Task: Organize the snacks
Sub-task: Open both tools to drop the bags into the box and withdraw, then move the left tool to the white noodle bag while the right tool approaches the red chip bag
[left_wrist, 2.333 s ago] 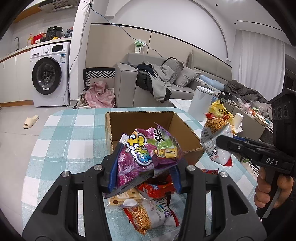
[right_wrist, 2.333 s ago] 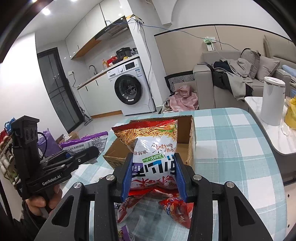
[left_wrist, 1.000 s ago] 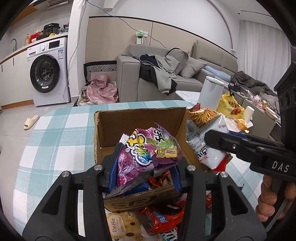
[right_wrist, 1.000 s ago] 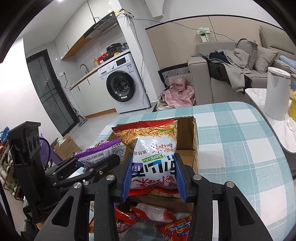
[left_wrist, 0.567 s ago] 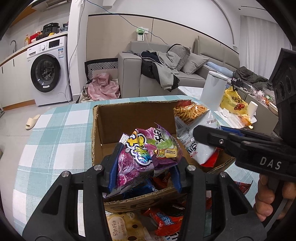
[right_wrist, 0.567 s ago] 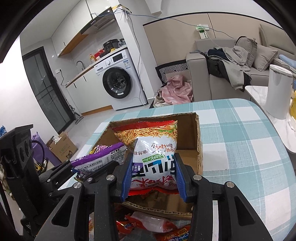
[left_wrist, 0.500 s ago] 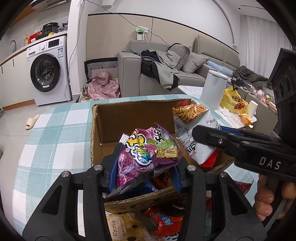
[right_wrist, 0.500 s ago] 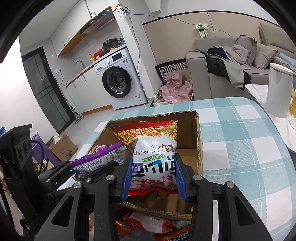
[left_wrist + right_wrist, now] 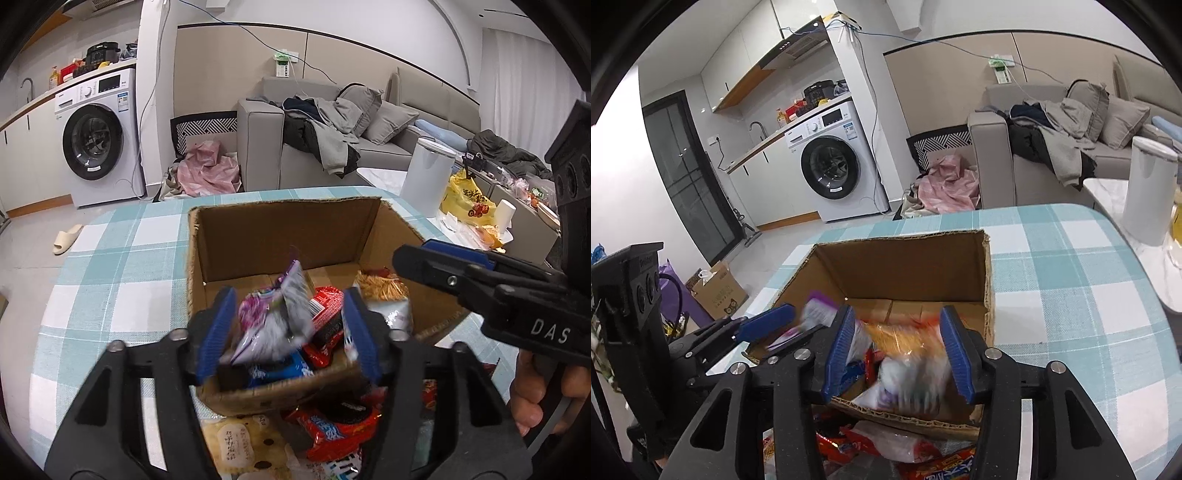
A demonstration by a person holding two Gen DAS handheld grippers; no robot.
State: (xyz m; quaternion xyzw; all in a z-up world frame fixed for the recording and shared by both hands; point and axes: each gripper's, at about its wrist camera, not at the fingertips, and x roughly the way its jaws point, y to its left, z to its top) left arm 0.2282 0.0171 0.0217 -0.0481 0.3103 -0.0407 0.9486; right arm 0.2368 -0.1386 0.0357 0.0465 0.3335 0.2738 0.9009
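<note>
**Both grippers let go over the cardboard box**

The left gripper (image 9: 288,328) hangs over the near edge of the open cardboard box (image 9: 288,236), its blue pads (image 9: 216,332) spread and its jaws opening. Between them, touching neither pad, is the purple snack bag (image 9: 273,321), blurred. Its long axis runs steeply, the top corner pointing up and away toward the far wall of the box, the lower end toward the packets already lying inside: a blue packet (image 9: 277,369) and a red packet (image 9: 325,314).

The right gripper (image 9: 897,350) is just beside it, also over the near edge of the box (image 9: 905,266). Its jaws are opening too, the pads (image 9: 955,354) apart. The noodle snack bag (image 9: 908,365) sits blurred in the gap; it seems clear of the pads, with its orange end toward the far wall and its white end toward the near rim. In the left wrist view the same bag (image 9: 384,295) lies in the right part of the box.

The box stands on the checked tablecloth (image 9: 1071,280). More snack packets (image 9: 332,424) lie on the cloth in front of the box, below the grippers.
</note>
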